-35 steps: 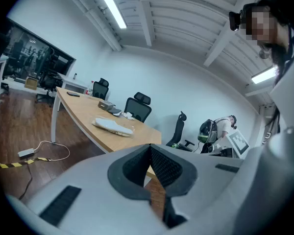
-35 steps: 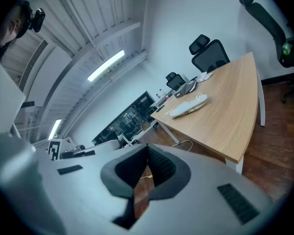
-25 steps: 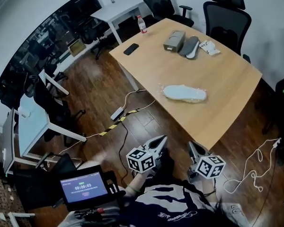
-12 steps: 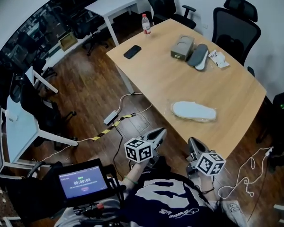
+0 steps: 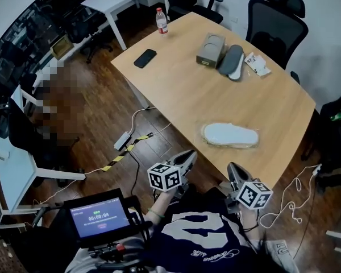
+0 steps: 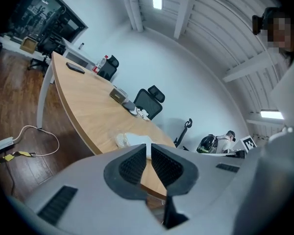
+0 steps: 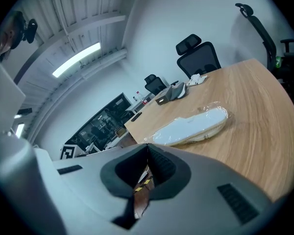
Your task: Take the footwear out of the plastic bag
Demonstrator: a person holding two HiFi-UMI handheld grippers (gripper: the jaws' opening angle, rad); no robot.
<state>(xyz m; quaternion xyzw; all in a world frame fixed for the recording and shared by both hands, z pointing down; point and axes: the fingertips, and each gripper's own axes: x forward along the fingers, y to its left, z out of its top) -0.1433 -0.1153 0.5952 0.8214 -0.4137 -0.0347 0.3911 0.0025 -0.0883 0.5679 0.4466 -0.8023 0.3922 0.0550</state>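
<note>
A white slipper in a clear plastic bag [image 5: 229, 135] lies near the front edge of the wooden table [image 5: 176, 78]; it also shows in the right gripper view [image 7: 191, 125] and, partly hidden by the jaws, in the left gripper view [image 6: 129, 139]. My left gripper [image 5: 187, 156] is held off the table's front corner, shut with nothing in it. My right gripper [image 5: 233, 169] is just short of the table's front edge, below the bag, also shut and empty. Neither touches the bag.
At the table's far side lie a grey box [image 5: 209, 49], a dark insole [image 5: 231, 61] and a small packet [image 5: 256, 64]. A phone [image 5: 144, 57] and a water bottle [image 5: 161, 20] sit at the left end. Office chairs [image 5: 275, 24] stand behind; cables [image 5: 125, 147] run across the floor.
The view has shifted closer over the table, so the bagged slipper sits lower and nearer both grippers. Both grippers stay shut and low in front of me.
</note>
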